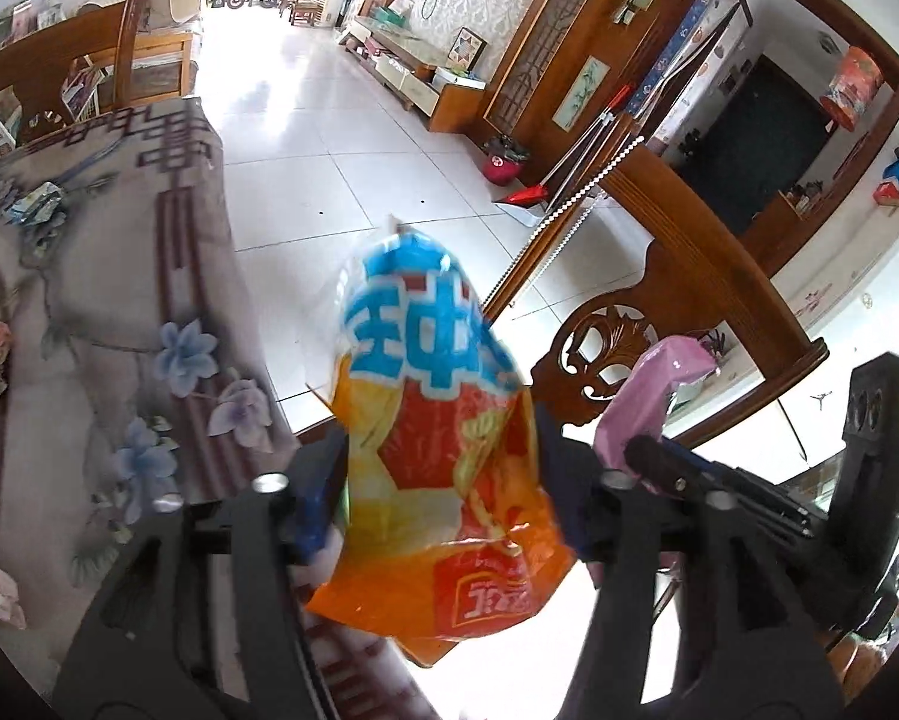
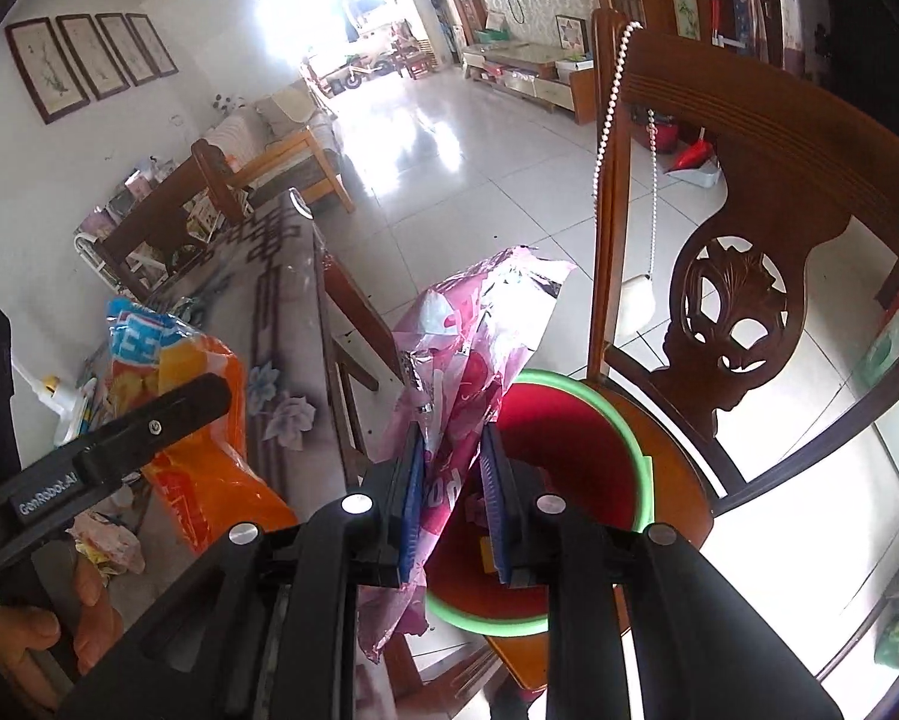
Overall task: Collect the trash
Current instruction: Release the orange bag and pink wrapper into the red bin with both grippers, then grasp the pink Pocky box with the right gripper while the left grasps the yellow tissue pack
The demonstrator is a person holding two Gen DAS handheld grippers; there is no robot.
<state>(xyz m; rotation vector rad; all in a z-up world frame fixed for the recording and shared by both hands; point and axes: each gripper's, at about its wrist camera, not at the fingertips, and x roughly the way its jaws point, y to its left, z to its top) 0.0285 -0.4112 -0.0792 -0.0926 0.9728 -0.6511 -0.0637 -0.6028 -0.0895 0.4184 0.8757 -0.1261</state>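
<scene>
An orange and blue snack bag (image 1: 437,450) stands upright between the fingers of my left gripper (image 1: 443,456), over the table's edge; its sides meet both pads. In the right wrist view that same bag (image 2: 209,480) hangs left of the bin behind a left finger (image 2: 167,414). My right gripper (image 2: 454,441) is closed on a pink foil wrapper (image 2: 479,324), just left of and above a red bin with a green rim (image 2: 640,480). The wrapper's lower end droops beside the bin's rim. In the left wrist view, the pink wrapper (image 1: 647,384) shows at the right.
The bin stands on the seat of a carved wooden chair (image 2: 737,312). A table with a floral cloth (image 1: 149,312) lies to the left, with a crumpled packet (image 1: 35,204) and other scraps (image 2: 110,546) on it. A person's hand (image 2: 89,600) holds the left gripper. Tiled floor lies beyond.
</scene>
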